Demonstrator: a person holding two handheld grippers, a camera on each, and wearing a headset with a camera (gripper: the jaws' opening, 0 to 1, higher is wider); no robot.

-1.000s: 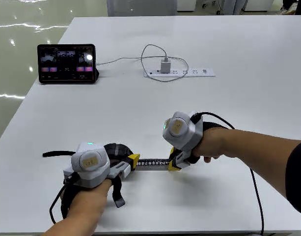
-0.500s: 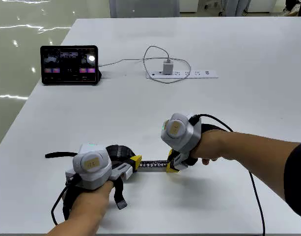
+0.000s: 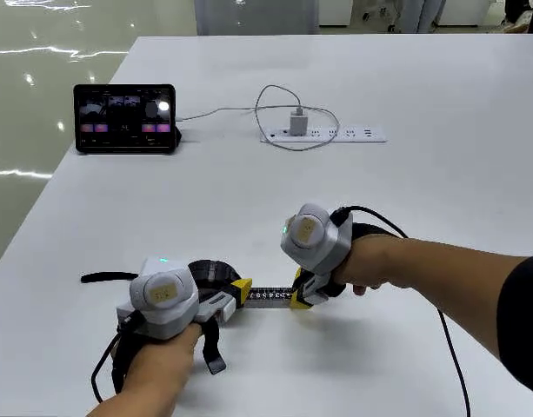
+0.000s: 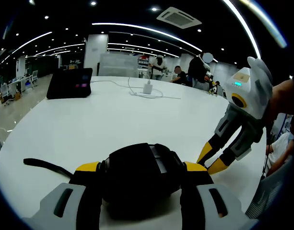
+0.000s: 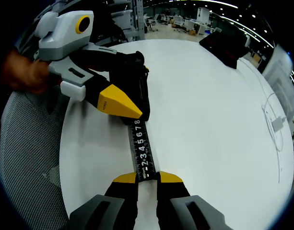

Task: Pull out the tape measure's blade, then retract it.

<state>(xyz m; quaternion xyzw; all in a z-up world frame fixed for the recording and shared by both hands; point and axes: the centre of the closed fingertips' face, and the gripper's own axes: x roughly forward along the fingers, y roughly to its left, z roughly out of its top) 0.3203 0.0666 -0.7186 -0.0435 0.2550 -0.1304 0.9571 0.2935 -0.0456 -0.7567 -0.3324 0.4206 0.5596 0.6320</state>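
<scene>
Your left gripper (image 3: 230,297) is clamped on the black tape measure case (image 4: 139,175). Your right gripper (image 5: 147,178) pinches the blade (image 5: 140,146) tip, with a short stretch out over the white table's (image 3: 249,187) near edge.

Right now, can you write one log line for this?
left gripper: shut on tape measure | right gripper: shut on blade | blade: short stretch out | tape measure: on table

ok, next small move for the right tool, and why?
Probably ease the right tool further toward the black case, which the left tool clamps. The blade shows less length than a second ago, so retraction seems under way; a short stretch remains out, its tip pinched in the right tool.
</scene>
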